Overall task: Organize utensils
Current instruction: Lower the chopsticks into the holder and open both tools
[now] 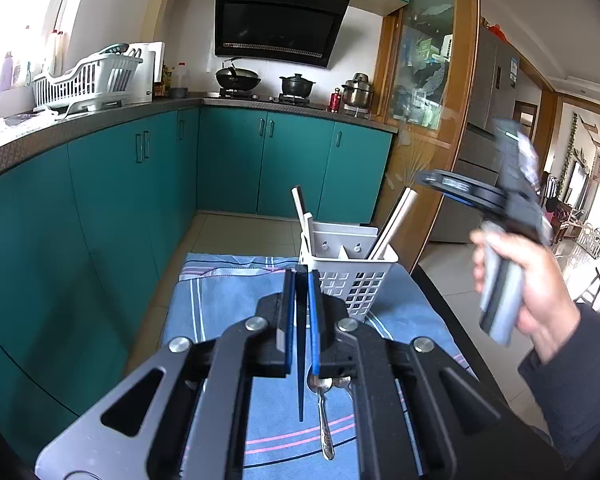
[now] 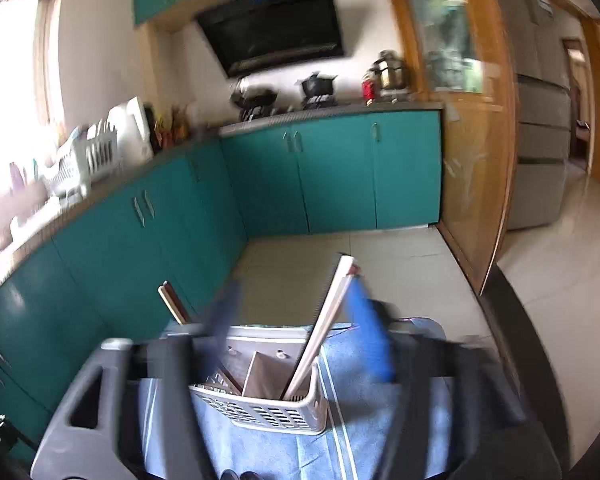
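Left gripper (image 1: 302,280) was clamped on 1 dark chopstick (image 1: 301,360), just short of the white caddy (image 1: 350,276). Caddy stood on the blue cloth (image 1: 220,300) and held 4 pale chopsticks: 2 (image 1: 303,216) left, 2 (image 1: 394,224) right. 2 spoons (image 1: 324,408) lay on the cloth under the gripper. Right gripper (image 2: 296,320) hung above the caddy, fingers apart.

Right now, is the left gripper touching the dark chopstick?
Touching. In the left wrist view, the left gripper has its jaws closed on the dark chopstick, which hangs between them above the blue cloth.
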The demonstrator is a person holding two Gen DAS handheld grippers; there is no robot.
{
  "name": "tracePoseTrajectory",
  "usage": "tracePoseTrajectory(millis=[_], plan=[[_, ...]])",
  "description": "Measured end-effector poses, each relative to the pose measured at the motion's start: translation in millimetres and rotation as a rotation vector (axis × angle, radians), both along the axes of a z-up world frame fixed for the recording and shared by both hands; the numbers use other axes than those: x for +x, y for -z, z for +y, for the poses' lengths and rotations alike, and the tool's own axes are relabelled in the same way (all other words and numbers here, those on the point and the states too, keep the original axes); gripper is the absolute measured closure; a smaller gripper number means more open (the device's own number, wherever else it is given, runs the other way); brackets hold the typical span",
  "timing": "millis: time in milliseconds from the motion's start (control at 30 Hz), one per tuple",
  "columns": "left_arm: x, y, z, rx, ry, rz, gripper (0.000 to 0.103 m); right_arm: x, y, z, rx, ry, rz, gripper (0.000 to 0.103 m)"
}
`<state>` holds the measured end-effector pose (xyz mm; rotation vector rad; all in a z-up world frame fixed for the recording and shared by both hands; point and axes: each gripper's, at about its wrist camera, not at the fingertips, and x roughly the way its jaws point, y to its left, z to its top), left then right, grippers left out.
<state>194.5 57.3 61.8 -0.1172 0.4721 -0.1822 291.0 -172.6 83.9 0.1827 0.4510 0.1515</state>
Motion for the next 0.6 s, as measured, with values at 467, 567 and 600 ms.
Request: tracePoseTrajectory(millis=[467, 567, 600], plan=[[17, -46, -24, 0.01, 0.02, -0.036, 0.097, -128, 123, -54, 0.11, 0.004, -0.068, 0.021], [32, -78, -35, 0.015, 0.028, -0.052, 0.097, -130, 120, -58, 0.094, 0.008, -0.087, 0.021], [36, -90, -39, 0.021, 0.034, -0.064, 0.097, -129, 120, -60, 0.1, 0.003, -0.081, 0.021]])
